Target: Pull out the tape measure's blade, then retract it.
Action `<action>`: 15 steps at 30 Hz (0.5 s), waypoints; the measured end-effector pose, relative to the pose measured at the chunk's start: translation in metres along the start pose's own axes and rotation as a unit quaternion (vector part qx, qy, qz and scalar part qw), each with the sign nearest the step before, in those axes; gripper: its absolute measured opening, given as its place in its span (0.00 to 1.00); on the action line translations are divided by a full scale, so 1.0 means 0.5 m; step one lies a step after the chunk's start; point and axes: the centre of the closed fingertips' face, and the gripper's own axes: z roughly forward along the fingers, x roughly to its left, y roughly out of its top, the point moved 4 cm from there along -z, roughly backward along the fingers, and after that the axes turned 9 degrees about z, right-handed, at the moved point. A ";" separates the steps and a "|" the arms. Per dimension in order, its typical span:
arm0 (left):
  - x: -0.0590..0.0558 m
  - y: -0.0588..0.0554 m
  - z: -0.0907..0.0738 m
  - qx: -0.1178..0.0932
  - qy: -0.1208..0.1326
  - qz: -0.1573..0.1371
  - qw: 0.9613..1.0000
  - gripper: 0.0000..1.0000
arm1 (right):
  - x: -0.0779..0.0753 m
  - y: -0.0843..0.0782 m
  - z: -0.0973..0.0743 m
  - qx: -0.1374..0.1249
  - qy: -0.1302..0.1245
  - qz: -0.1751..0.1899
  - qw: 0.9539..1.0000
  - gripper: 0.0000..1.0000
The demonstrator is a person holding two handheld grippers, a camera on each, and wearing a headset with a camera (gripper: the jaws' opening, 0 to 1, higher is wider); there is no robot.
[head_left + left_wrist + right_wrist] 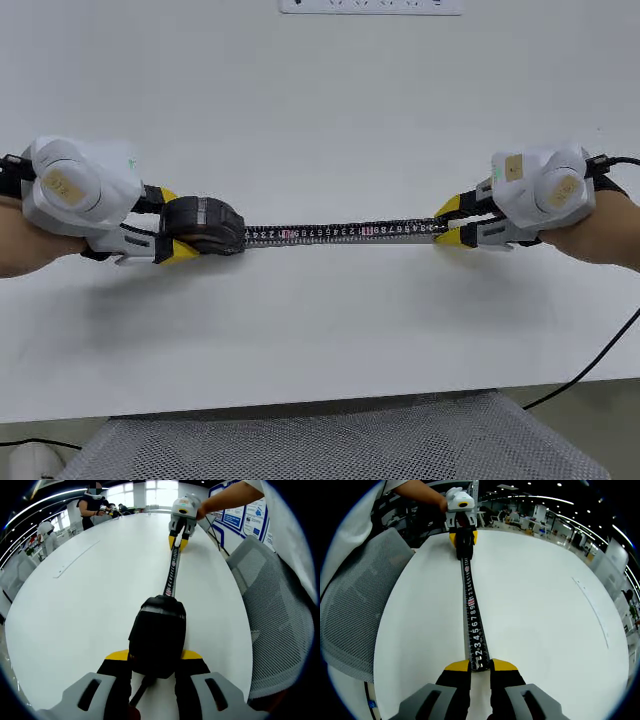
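- My left gripper (175, 224) has its yellow-tipped jaws closed partway around the black, rounded plastic tape measure case (205, 225), one jaw on each side of it.
- I cannot tell whether the case rests on the plain white tabletop (320, 330) or hangs just above it.
- The narrow dark metal blade (340, 233) with pale printed numbers runs out of the case's mouth in a nearly straight line.
- Well away from the case, my right gripper (445, 223) has its jaws pinched almost shut on the blade's free end.
- I judge the pull-out to be largely done, with the return into the case as the step at hand.
- To do it well, I would hold the case fixed and level and let only the right gripper travel toward it.
- That travel should stay on the line the blade already draws from the case, so the blade neither twists nor buckles.
- The pinch on the tip should loosen only once it is just beside the case's mouth, since letting go sooner would probably let the spring whip the blade back.
- The approach should be slow, so the spring takes up slack as the gap to the case shrinks.
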 end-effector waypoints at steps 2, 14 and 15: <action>0.000 -0.001 0.000 0.000 0.000 -0.001 1.000 0.28 | 0.000 0.001 0.001 0.002 0.000 -0.001 1.000 0.11; 0.001 -0.001 0.000 -0.002 0.001 -0.012 1.000 0.29 | -0.001 0.005 0.001 0.012 0.005 0.004 1.000 0.13; 0.001 -0.001 0.000 -0.002 0.001 -0.014 1.000 0.29 | -0.001 0.005 0.001 0.012 0.005 0.002 1.000 0.13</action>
